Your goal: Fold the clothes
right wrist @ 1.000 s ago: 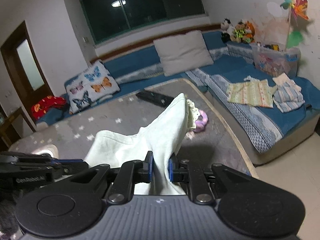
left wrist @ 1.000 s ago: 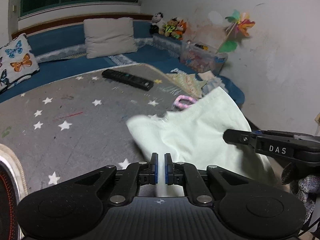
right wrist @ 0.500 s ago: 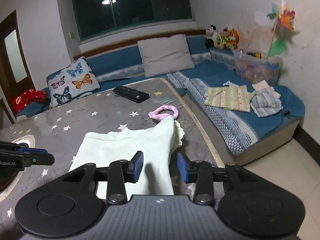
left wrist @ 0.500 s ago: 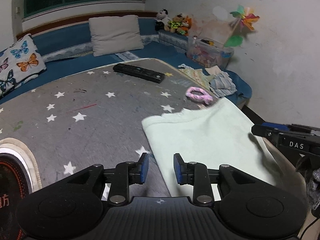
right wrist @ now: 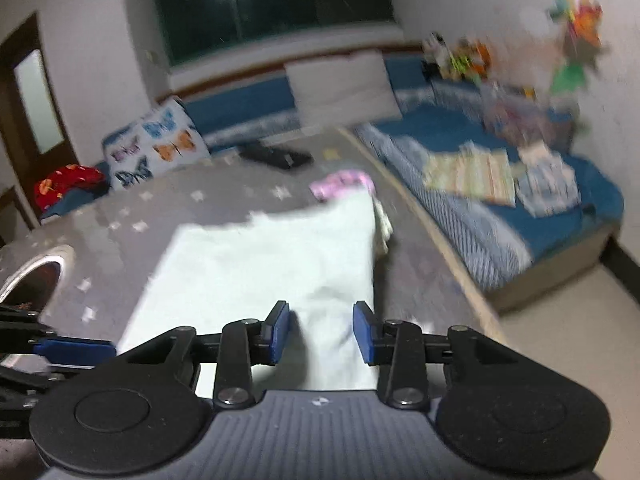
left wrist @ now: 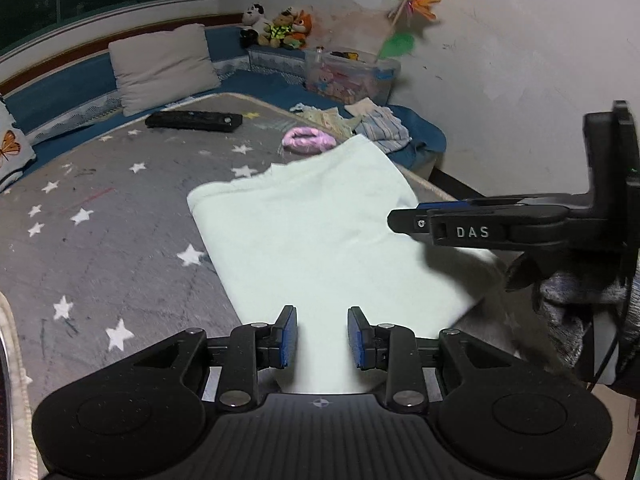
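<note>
Garment (left wrist: 320, 236) released, lying flat on the star-patterned mat (left wrist: 100, 216).

A second ago both grippers were clamped on the pale green cloth and held it up; now the left gripper (left wrist: 322, 336) and right gripper (right wrist: 322, 332) stand with jaws wide apart and empty just above its near edge. The cloth rests as a rough rectangle beside the pink ring (left wrist: 308, 141), so this fold looks laid down, with another fold likely to follow.

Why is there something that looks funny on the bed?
The pink ring-shaped thing and the black remote lie on the grey star mat beside the pale green cloth, whose far edge is uneven. Nothing looks spilled or broken.
</note>
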`<action>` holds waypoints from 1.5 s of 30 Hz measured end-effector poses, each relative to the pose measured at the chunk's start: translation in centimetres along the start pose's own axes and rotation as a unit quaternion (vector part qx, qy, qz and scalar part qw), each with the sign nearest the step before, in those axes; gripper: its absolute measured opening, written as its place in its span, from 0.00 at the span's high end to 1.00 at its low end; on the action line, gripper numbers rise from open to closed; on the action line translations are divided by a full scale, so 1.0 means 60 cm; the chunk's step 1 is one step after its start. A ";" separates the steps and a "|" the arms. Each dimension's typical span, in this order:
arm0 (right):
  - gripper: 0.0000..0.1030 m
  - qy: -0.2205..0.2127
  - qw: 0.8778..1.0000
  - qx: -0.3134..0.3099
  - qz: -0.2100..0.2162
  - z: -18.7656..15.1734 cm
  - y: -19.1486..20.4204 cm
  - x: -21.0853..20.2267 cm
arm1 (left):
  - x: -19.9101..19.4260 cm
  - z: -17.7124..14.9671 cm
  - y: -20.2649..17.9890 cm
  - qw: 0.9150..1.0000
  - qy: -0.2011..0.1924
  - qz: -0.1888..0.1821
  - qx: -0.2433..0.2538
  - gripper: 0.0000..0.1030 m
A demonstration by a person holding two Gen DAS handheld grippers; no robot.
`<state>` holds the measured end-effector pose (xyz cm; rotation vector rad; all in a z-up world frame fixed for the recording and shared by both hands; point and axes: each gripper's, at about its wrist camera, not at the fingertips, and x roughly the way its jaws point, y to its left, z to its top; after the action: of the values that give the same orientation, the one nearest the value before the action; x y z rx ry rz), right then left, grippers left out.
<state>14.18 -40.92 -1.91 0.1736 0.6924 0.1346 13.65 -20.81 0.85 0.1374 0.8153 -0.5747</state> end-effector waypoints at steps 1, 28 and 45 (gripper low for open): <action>0.66 0.000 1.000 0.005 0.002 0.000 -0.002 -0.001 | 0.002 -0.002 0.001 1.000 0.002 -0.001 0.000 0.70; 0.49 -0.011 0.999 -0.039 0.011 0.032 0.049 -0.012 | -0.022 -0.029 0.014 1.000 0.003 0.003 -0.017 0.48; 0.47 -0.028 0.999 -0.034 0.006 -0.105 0.040 -0.121 | -0.108 -0.093 0.012 0.998 -0.038 0.045 -0.016 0.19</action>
<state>4.42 -39.16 -1.69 0.1164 0.6298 0.1634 6.91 -15.55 1.58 0.1223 0.7402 -0.4794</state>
